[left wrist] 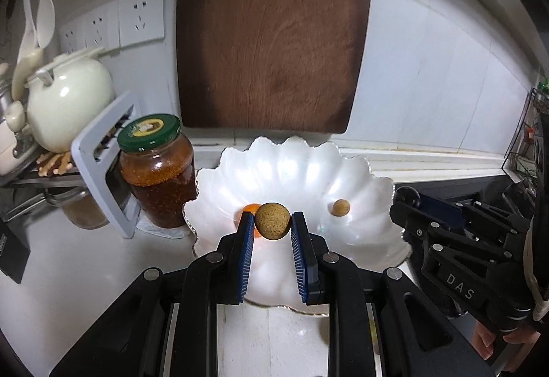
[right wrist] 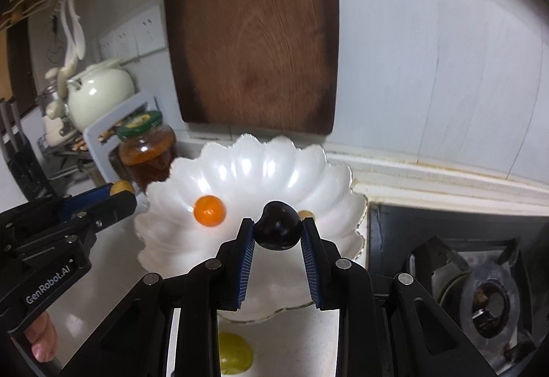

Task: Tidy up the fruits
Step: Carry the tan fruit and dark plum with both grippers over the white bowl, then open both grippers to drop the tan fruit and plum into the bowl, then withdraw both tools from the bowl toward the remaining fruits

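While left gripper (left wrist: 272,222) pinches one brown longan (left wrist: 272,221), right gripper (right wrist: 277,230) pinches one dark plum (right wrist: 277,230); bowl (left wrist: 360,171) holds two fruits; one green grape (right wrist: 235,356) lies near counter's front edge.

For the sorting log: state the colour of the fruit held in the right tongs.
Very dark, near black, glossy fruit, clearest in the right wrist view.

- White scalloped bowl (left wrist: 360,171), glossy with wavy petal-like rim, sits upright on the bench against the back wall.
- Brown rough-skinned round fruit (left wrist: 272,220), held above the bowl between the left gripper's (left wrist: 272,222) jaws.
- Dark, almost black glossy fruit (right wrist: 277,226), clamped between the right gripper's (right wrist: 277,228) jaws over the bowl's near side.
- Small orange fruit (right wrist: 209,210) lies inside the bowl, left of centre.
- Small tan round fruit (left wrist: 340,207) lies inside the bowl, to the right.
- Yellow-green fruit (right wrist: 236,356) lies on the bench, just in front of the bowl.
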Available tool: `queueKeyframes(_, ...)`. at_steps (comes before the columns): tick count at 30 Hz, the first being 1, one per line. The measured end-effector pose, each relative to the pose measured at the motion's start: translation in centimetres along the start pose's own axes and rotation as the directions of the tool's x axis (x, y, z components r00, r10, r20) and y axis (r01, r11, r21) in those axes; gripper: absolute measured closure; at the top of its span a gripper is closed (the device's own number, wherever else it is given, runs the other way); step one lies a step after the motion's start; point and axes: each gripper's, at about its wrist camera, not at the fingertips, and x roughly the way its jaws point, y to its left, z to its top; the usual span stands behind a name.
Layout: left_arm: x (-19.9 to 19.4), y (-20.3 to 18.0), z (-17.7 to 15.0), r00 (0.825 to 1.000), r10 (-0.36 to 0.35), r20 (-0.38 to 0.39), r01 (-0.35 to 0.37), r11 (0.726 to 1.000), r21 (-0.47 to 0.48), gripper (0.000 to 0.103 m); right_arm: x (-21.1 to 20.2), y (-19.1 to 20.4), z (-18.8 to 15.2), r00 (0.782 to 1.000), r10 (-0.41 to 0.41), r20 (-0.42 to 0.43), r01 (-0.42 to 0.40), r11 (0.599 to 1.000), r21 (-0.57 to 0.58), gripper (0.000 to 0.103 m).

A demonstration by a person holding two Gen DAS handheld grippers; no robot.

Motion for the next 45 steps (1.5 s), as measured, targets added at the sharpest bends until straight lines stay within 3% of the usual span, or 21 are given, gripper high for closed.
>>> queueKeyframes(14,6.5,0.1,-0.1,0.984,-0.009,-0.179,0.013,1.0,0.022,0.08,5.5,-1.4,-0.7,0.988,-0.009,-0.157,0.013,1.0,0.025,0.074)
queueKeyframes(21,8.4,-0.5,-0.8,0.972,0.017,-0.235,-0.006,0.999,0.048,0.08,6.7,-1.4,-1.0,0.982,-0.007,-0.191,0.011,1.0,0.018,0.073)
queueKeyframes(24,8.6,-0.6,-0.8,0.971,0.023,-0.237,-0.01,0.998,0.057,0.076,7.0,-1.5,-1.1,0.98,-0.008,-0.199,0.013,1.0,0.021,0.072)
queueKeyframes(27,8.2,-0.5,-0.7,0.973,0.028,-0.228,-0.015,0.998,0.059,0.062,6.9,-1.6,-1.2,0.98,-0.011,-0.198,0.016,1.0,0.024,0.064)
queueKeyframes(31,7.6,-0.4,-0.5,0.975,0.041,-0.217,-0.029,0.998,0.058,0.061,6.3,-1.6,-1.2,0.983,-0.012,-0.182,0.016,1.0,0.022,0.063)
queueKeyframes(37,5.2,-0.1,-0.1,0.982,0.049,-0.185,-0.043,0.998,0.036,0.054,3.8,-1.5,-0.7,0.992,-0.013,-0.124,0.014,1.0,0.012,0.063)
queueKeyframes(45,0.0,-0.5,0.6,0.994,0.073,-0.08,-0.07,0.997,0.041,0.04,-1.4,-0.6,-0.1,1.0,-0.011,-0.007,0.011,1.0,-0.01,0.063)
